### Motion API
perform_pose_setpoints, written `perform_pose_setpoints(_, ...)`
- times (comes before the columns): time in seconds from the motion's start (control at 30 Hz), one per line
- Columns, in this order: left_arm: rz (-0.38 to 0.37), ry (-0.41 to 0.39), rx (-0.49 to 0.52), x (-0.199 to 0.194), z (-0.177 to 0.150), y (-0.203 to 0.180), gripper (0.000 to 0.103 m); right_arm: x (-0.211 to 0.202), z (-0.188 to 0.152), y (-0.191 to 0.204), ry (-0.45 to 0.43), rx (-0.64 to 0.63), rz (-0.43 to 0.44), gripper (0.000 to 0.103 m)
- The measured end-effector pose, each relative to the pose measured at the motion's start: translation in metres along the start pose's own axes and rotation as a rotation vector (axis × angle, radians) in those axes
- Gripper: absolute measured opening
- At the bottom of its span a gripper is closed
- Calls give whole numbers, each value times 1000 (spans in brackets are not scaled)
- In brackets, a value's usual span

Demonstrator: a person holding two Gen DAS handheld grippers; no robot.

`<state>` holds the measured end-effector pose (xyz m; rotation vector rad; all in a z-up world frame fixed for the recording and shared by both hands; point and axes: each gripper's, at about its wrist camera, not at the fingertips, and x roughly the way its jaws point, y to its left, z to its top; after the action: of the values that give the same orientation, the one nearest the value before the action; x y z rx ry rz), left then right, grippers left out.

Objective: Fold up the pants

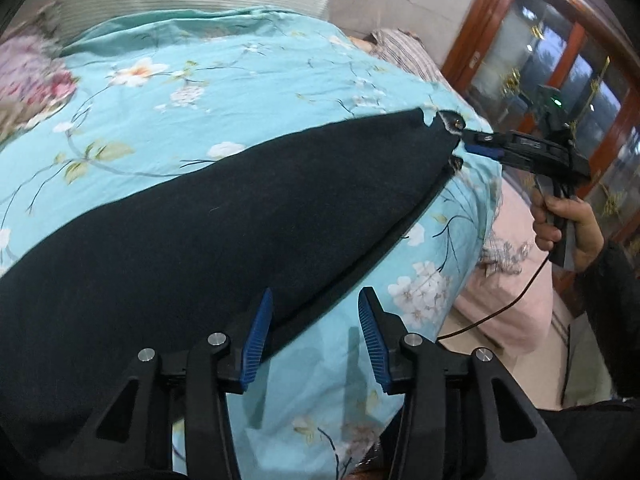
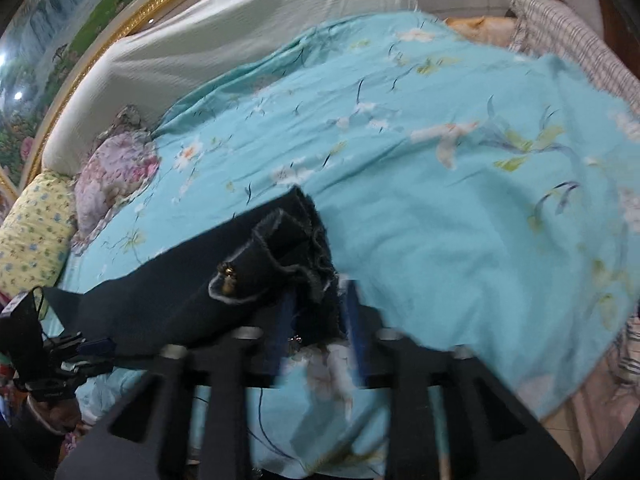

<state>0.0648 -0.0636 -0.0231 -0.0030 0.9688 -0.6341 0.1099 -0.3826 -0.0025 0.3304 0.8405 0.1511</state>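
Dark navy pants (image 1: 240, 220) lie stretched across a light blue floral quilt (image 1: 240, 80). My left gripper (image 1: 316, 320) is open low over the pants' near edge. Its left pad (image 1: 256, 340) overlaps the cloth and its right pad is over the quilt. At the far end my right gripper (image 1: 470, 142) sits at the frayed waistband by the metal button (image 1: 456, 122), held by a hand (image 1: 560, 220). In the right wrist view the right gripper (image 2: 320, 308) is open, with the bunched waistband of the pants (image 2: 180, 292) between its blurred blue pads. The left gripper (image 2: 80, 352) shows at far left.
A pink floral pillow (image 2: 116, 176) and a yellow pillow (image 2: 32, 232) lie by the white padded headboard (image 2: 240, 24). A checked cloth (image 2: 560, 28) lies at the quilt's far corner. A pink blanket (image 1: 516, 280), a cable (image 1: 500, 308) and a wooden glass cabinet (image 1: 560, 60) are beside the bed.
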Motion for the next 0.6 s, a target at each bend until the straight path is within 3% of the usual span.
perform_pose_setpoints(0.03,4,-8,-14,-3,-2,2,46,-6,0,2,-22,-1,-1,57)
perform_pose_setpoints(0.23,39,-71,-158,-32,-17,21,49,-37,7,38,-138,-49,55,58)
perform_pose_setpoints(0.6,158,-175,-383,-102,-54,72,58,4,-13,142,-16,-195,288,58)
